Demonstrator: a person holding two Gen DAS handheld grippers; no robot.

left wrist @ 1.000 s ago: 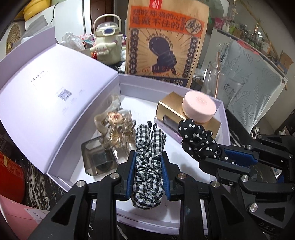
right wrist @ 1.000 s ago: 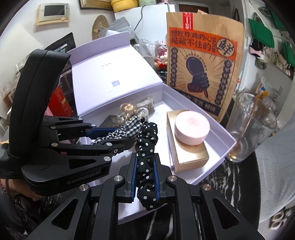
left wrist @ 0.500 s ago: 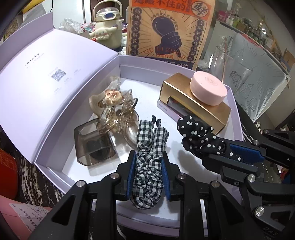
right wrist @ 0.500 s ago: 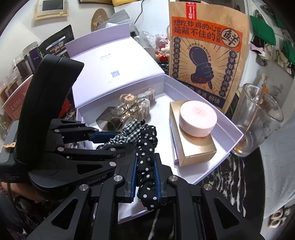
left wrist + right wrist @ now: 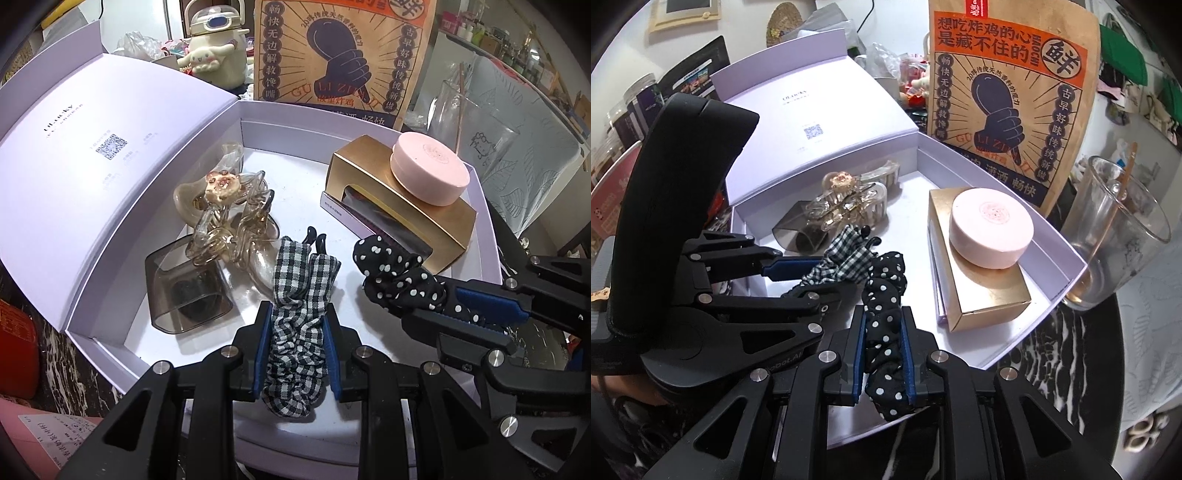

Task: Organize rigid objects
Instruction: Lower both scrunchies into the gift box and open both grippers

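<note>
Two scrunchies clamped over an open lilac box

The checked scrunchie (image 5: 295, 332) sat pinched in the left gripper (image 5: 294, 354), the polka-dot scrunchie (image 5: 884, 332) pinched in the right gripper (image 5: 884, 363), both above the near part of the lilac box (image 5: 373, 122). Inside lay clear hair claws (image 5: 229, 221), a smoky clear case (image 5: 188, 288) and a gold carton (image 5: 454, 225) topped by a pink round tin (image 5: 428, 173). Behind stood a paper bag (image 5: 1008, 103) reading "GU LI ZHAN JI"; the lid (image 5: 92, 173) carried a QR code.

Bare box floor (image 5: 295, 192) between hair clips (image 5: 229, 221) and gold carton (image 5: 402, 206), seemingly passable
</note>
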